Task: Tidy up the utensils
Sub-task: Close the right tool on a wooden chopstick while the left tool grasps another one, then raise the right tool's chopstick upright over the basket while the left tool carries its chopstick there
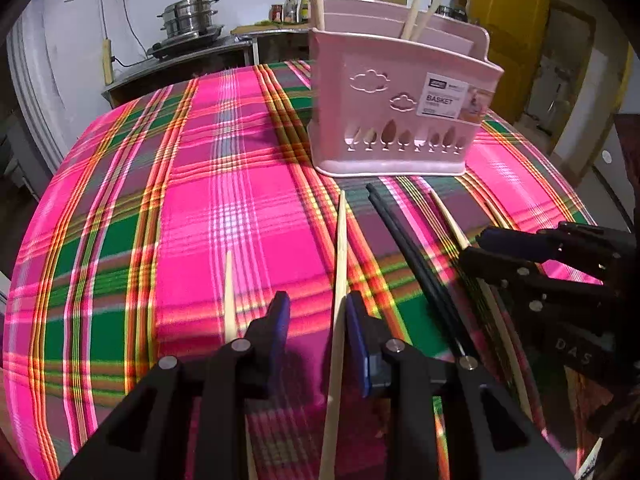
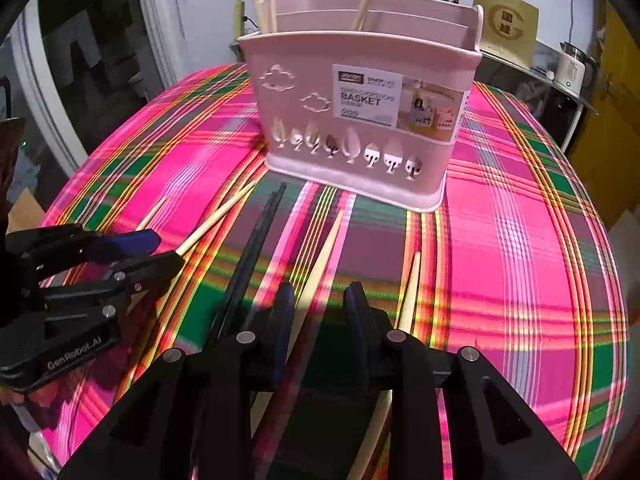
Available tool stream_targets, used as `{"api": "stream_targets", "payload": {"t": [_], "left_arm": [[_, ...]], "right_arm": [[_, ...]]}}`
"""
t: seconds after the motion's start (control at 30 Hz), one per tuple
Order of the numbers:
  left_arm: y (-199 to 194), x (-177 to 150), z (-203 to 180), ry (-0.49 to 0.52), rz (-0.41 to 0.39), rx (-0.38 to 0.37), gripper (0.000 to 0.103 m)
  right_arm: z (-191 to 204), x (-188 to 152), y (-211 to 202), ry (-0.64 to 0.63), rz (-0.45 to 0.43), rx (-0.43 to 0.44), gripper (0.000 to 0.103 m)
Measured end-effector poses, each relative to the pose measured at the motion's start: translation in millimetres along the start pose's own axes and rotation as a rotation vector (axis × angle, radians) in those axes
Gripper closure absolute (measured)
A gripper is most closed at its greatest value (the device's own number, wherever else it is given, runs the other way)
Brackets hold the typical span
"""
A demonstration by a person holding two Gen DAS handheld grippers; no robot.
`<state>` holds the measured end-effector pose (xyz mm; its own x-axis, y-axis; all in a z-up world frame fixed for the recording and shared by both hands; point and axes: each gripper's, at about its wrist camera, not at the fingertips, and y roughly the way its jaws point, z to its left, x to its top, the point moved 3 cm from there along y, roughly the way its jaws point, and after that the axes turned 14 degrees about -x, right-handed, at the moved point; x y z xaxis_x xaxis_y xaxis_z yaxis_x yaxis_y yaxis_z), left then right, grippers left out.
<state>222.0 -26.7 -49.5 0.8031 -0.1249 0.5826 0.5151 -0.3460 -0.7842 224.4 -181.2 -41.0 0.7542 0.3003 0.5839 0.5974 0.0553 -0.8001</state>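
Pink utensil basket (image 1: 400,104) standing upright toward the far side of the surface (image 1: 224,208), which is covered in a pink, green and orange plaid cloth. Several pale chopsticks (image 1: 416,0) standing in the basket's compartments, leaning at different angles. On the cloth in front of the basket: a pair of black chopsticks (image 1: 416,264) lying side by side, plus loose pale chopsticks (image 1: 229,296) spread to either side. Left gripper (image 1: 318,320) low over the cloth, jaws partly open, one pale chopstick (image 1: 340,264) lying between the blue pads close against the right-hand pad; firm grip on it not confirmable. Right gripper (image 2: 318,312) likewise low, jaws partly open, straddling a pale chopstick (image 2: 320,264) on the cloth with gaps visible either side. Steel pots (image 1: 188,16) on a counter behind.
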Motion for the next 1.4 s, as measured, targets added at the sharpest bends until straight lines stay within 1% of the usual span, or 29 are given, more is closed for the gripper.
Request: {"api": "stream_targets", "payload": {"t": [0.17, 0.23, 0.43, 0.57, 0.67, 0.7, 0.73, 0.8, 0.9, 1.03, 1.13, 1.4], "left_arm": [[14, 19, -3, 0.014, 0.043, -0.018, 0.073], [19, 25, -5, 0.033, 0.045, -0.006, 0.073], [30, 38, -5, 0.072, 0.034, -0.016, 0.072], [32, 41, -6, 0.087, 0.019, -0.020, 0.074], [33, 44, -8, 0.087, 0.014, -0.020, 0.085], [34, 45, -8, 0.087, 0.013, -0.018, 0.091], [34, 45, -9, 0.087, 0.013, -0.021, 0.095], [35, 46, -10, 0.082, 0.010, -0.025, 0.097], [33, 46, -7, 0.059, 0.012, -0.044, 0.097], [18, 49, -5, 0.041, -0.018, -0.061, 0.097], [-2, 54, -5, 0.042, -0.056, -0.069, 0.097], [-71, 69, -14, 0.059, -0.182, -0.086, 0.097]], "right_arm": [[-2, 13, 9, 0.034, 0.015, 0.013, 0.075], [-3, 14, 11, 0.045, 0.013, 0.012, 0.076], [-6, 17, 13, 0.050, 0.007, -0.009, 0.087], [-5, 22, 17, 0.051, 0.005, -0.017, 0.092], [-5, 24, 18, 0.052, 0.006, -0.017, 0.095], [-5, 25, 18, 0.054, 0.006, -0.015, 0.098], [-5, 24, 18, 0.055, 0.006, -0.012, 0.098], [-6, 25, 19, 0.060, 0.006, -0.001, 0.098], [-9, 27, 18, 0.071, 0.006, 0.019, 0.098], [-14, 31, 4, 0.084, -0.027, 0.043, 0.098], [-18, 36, -12, 0.094, -0.058, 0.065, 0.098], [-29, 53, -68, 0.117, -0.169, 0.092, 0.098]]}}
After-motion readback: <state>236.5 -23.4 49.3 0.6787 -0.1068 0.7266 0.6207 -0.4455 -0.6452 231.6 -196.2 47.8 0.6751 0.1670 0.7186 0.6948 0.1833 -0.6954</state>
